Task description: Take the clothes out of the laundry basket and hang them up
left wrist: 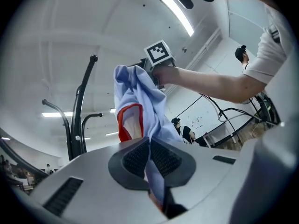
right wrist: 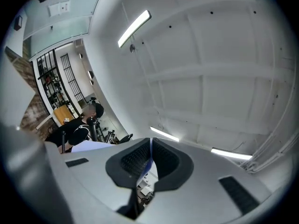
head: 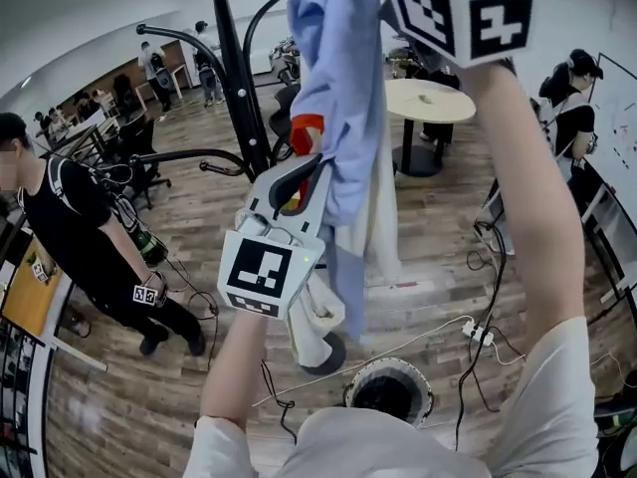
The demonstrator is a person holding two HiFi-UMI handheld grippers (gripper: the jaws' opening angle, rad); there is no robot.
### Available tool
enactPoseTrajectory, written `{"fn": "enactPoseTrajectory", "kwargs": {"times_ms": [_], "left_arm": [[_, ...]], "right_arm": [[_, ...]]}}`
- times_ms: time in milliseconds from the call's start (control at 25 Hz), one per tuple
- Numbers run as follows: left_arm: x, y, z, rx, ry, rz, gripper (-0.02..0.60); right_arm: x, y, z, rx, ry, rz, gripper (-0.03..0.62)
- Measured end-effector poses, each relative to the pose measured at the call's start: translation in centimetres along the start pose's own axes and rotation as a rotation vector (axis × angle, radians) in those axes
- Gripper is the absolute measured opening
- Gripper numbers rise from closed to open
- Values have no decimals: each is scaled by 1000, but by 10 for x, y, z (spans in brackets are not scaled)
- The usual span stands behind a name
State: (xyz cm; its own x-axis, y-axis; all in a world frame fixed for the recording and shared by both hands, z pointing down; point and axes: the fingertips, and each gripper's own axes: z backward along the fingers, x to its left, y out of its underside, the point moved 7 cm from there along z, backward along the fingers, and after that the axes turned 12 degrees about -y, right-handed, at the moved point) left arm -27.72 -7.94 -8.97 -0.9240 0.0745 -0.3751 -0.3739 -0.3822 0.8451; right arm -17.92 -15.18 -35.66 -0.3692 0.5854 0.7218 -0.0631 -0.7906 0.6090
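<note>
Clamping blue shirt (head: 338,78): left tongs (left wrist: 149,146), right tongs (right wrist: 150,148).

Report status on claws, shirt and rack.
Left claw shut on light blue shirt. Right claw shut on same shirt, held high. Not yet on black coat rack beside it; nothing seen between.

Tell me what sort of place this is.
Probably an open office or lab: a wood-plank floor, a round cream pedestal table, a wall whiteboard with a person beside it, and long ceiling strip lights.
</note>
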Motion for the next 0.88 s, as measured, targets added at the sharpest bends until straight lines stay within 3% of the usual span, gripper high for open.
{"fn": "enactPoseTrajectory", "kwargs": {"times_ms": [520, 880], "left_arm": [[52, -24, -84, -15, -104, -145, 29], [67, -3, -102, 14, -93, -145, 29]], "right_arm": [[-52, 77, -57, 176, 53, 31, 23], [-87, 141, -90, 309, 107, 35, 23]]}}
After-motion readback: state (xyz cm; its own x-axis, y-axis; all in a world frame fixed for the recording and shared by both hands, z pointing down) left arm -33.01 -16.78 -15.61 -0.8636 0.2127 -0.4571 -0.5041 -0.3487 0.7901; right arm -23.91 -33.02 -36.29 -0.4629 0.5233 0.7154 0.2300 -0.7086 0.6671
